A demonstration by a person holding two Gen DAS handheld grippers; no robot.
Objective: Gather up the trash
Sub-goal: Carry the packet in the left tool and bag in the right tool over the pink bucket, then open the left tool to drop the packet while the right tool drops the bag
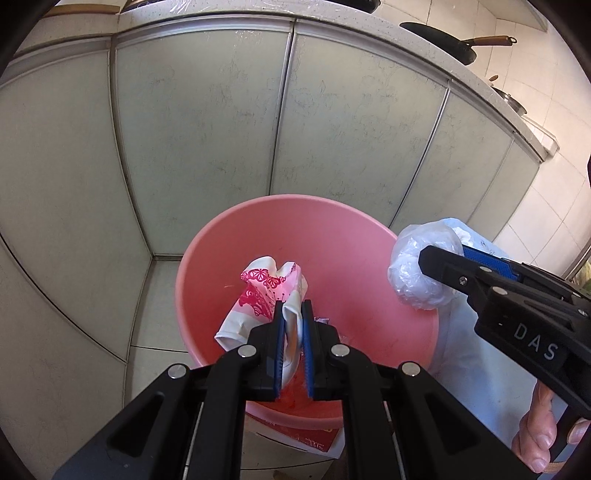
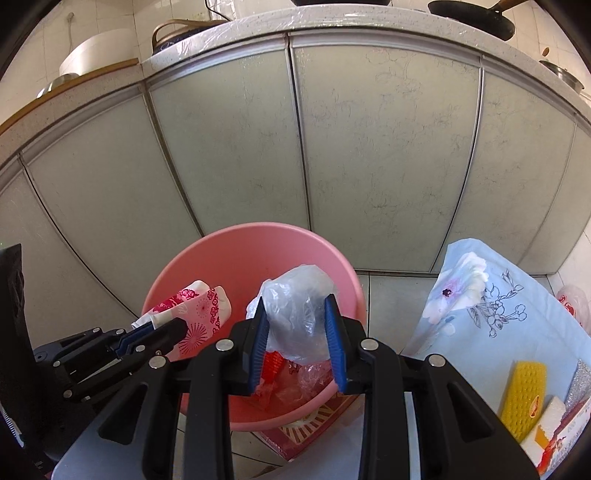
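Pink basin (image 2: 255, 251) sits on tiled floor (image 1: 155, 288) before pale cabinet doors (image 2: 229, 147).

Below you lies a pale tiled floor (image 2: 391, 291) running up to the glass-fronted cabinet doors (image 2: 229, 147). On the floor sits a red printed box (image 2: 306, 435), and the pink plastic basin (image 2: 255, 254) stands on that box. To your right, a light-blue floral cloth (image 2: 491, 317) covers a surface; on it lie a yellow scrubbing brush (image 2: 524, 395) and a white sponge (image 2: 550, 424). Up on the speckled worktop (image 2: 369, 22) rests a black frying pan (image 2: 476, 16).
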